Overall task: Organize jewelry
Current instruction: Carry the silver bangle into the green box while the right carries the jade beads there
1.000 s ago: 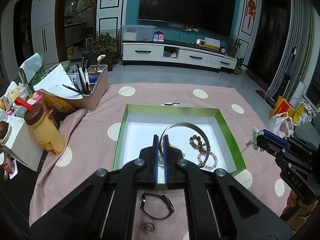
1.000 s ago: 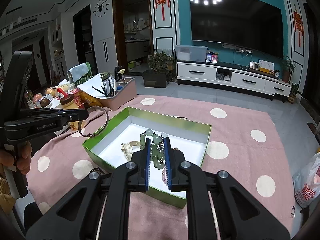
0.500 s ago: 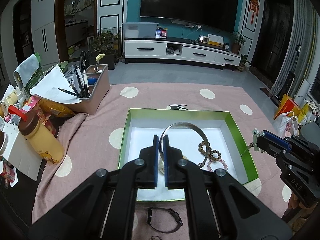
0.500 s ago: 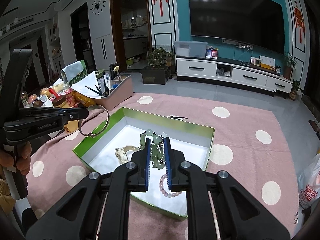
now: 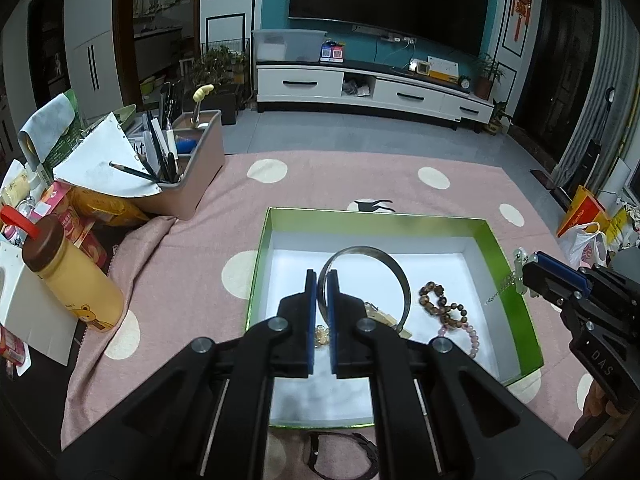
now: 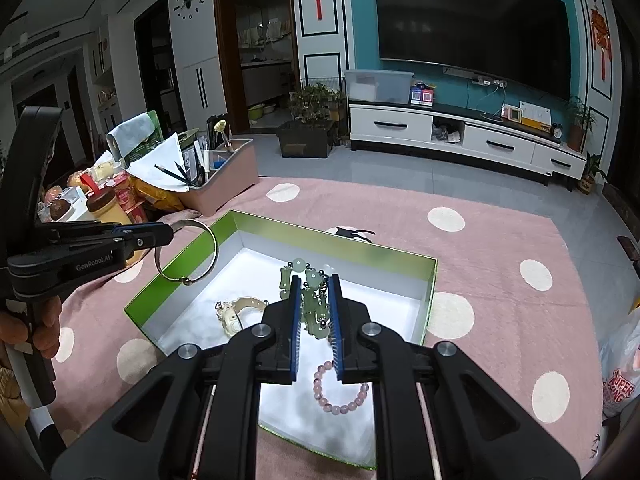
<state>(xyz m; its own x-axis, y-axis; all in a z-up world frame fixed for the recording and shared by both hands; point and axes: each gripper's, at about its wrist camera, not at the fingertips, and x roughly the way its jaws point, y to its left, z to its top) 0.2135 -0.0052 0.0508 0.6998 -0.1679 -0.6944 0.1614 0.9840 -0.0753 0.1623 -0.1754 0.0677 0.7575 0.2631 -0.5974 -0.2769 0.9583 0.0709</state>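
Observation:
A green box with a white floor (image 5: 508, 264) (image 6: 180, 268) lies on the pink dotted cloth. My left gripper (image 5: 321, 280) (image 6: 170, 234) is shut on a silver bangle (image 5: 384, 260) (image 6: 186, 250) and holds it above the box's left part. My right gripper (image 6: 315, 284) (image 5: 524, 276) is shut on a pale green jade bead bracelet (image 6: 310, 300) and holds it over the box near its right wall. Inside the box lie a brown bead bracelet (image 5: 440, 304), a pink bead bracelet (image 5: 466, 332) (image 6: 340, 390) and a cream watch (image 6: 236, 310).
A black bracelet (image 5: 340, 456) lies on the cloth in front of the box. A pink pen caddy (image 5: 188, 168), a yellow bottle (image 5: 68, 276), snack packs and a white carton (image 5: 28, 312) crowd the left side. A plastic bag (image 6: 620, 376) sits at the right.
Both grippers have moved forward over the box with their loads. The box now looks nearer and larger, and the black bracelet has slid toward the bottom edge of the left wrist view.

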